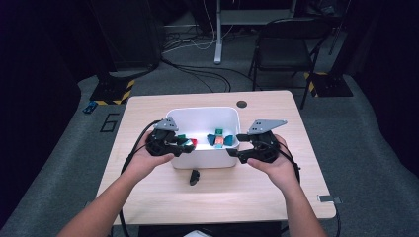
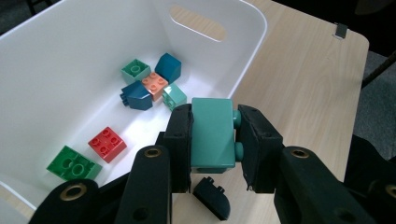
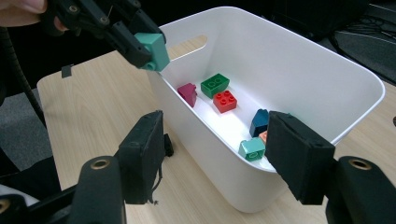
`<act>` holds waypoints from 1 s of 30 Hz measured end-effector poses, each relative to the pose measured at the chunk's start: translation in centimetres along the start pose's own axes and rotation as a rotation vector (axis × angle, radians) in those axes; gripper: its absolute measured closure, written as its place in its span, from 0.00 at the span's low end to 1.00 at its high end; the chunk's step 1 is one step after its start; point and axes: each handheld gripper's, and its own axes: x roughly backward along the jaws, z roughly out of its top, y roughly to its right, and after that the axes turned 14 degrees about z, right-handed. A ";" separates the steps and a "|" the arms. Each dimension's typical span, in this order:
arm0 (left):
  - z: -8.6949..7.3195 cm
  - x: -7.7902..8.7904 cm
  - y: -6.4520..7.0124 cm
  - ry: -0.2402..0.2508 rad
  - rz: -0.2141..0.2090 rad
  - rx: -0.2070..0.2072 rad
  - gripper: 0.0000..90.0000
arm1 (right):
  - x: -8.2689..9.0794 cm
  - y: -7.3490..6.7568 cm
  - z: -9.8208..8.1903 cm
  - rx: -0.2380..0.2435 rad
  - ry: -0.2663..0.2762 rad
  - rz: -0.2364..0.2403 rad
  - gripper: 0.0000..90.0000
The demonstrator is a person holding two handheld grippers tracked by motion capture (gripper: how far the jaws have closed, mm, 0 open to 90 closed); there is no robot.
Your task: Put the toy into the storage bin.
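Closest to the person, near the front edge of the table [image 1: 148,197], a small black block [image 1: 194,177] lies by itself on the wood, just in front of the white bin [image 1: 205,160]. It may be waiting its turn. The left gripper [image 2: 212,135] is squeezed tight on a teal block [image 2: 212,133]. The block sits right between the two black pads [image 2: 180,140], with one flat side against the one pad and its round bumps pushed against the other. It fills the gap, so it should not slip. The teal block hangs in the air over the front left corner of the bin, just above the rim, so it looks ready to be dropped in. In the right gripper view it shows up [image 3: 154,50] over that same corner, and the left gripper [image 3: 140,46] pinches it. The right gripper [image 3: 219,158] is wide open and holds nothing. It waits near the front right corner of the bin, maybe to keep out of the way. Farther in, on the bin floor, lie a red block [image 2: 107,143] and a green block [image 2: 74,164] near each other. A dark pink block [image 3: 188,93] lies by the front wall. Past those is a little bunch that touches: an orange block [image 2: 155,85], two dark blue blocks [image 2: 137,96] and light teal ones. The bin sits toward the back edge of the table.
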 end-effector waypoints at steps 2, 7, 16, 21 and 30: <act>0.4 -0.2 -0.3 -0.005 0.010 0.000 0.74 | 0.0 0.0 0.0 0.002 -0.001 0.000 0.41; 1.2 -1.0 -1.0 -0.019 0.025 0.006 0.74 | 0.1 -0.1 0.0 0.002 0.002 0.001 0.41; 2.3 -2.7 -2.3 -0.025 0.033 0.037 0.74 | 0.2 0.0 0.0 -0.002 0.005 -0.002 0.41; 2.8 -3.7 -2.9 -0.027 0.037 0.069 0.74 | 0.3 0.0 0.0 -0.004 0.006 -0.002 0.41; 3.9 -5.6 -4.0 -0.032 0.067 0.106 0.74 | 0.4 -0.1 0.1 0.005 0.011 -0.001 0.41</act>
